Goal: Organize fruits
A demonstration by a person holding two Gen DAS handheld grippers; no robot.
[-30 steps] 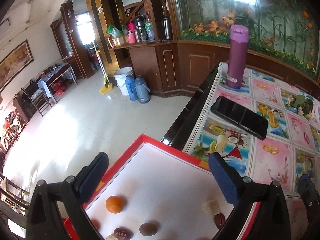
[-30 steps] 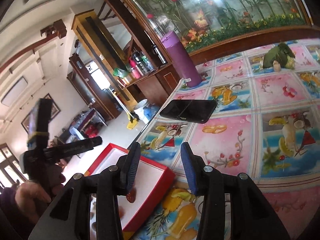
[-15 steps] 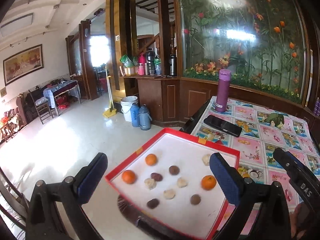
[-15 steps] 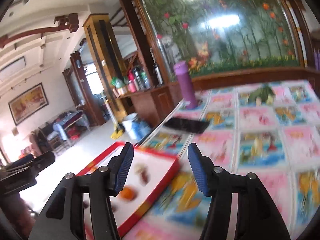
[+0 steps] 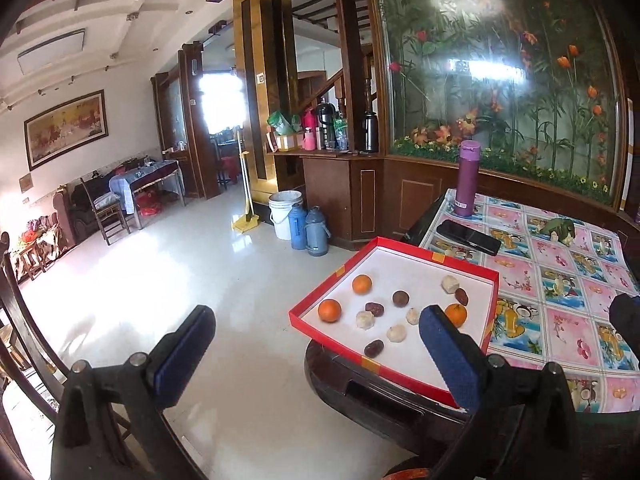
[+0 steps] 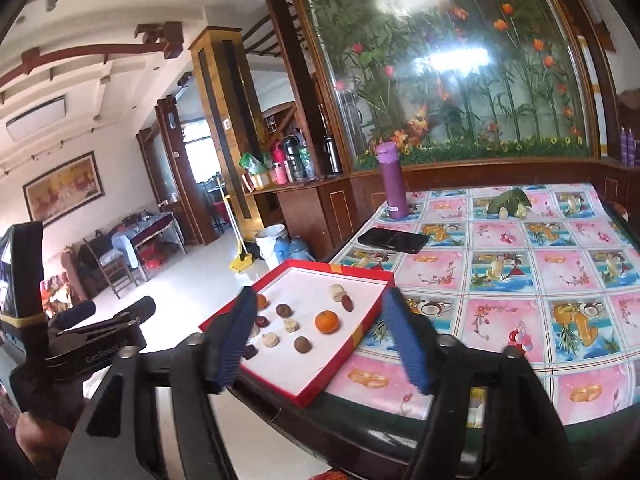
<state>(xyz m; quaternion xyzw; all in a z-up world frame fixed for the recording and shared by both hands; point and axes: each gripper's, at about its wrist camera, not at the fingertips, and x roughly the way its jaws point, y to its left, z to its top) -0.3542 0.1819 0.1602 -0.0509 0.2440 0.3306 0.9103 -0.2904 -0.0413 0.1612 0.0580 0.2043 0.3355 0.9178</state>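
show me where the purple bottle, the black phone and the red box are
purple bottle (image 6: 394, 184), right wrist view, middle of its body.
black phone (image 6: 393, 239), right wrist view, middle of its screen.
red box (image 5: 394, 367), left wrist view, near rim.

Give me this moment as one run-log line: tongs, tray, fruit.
left tongs: open, empty | right tongs: opening, empty | red tray: overhangs table edge | oranges, dates, pale fruits: scattered, unsorted
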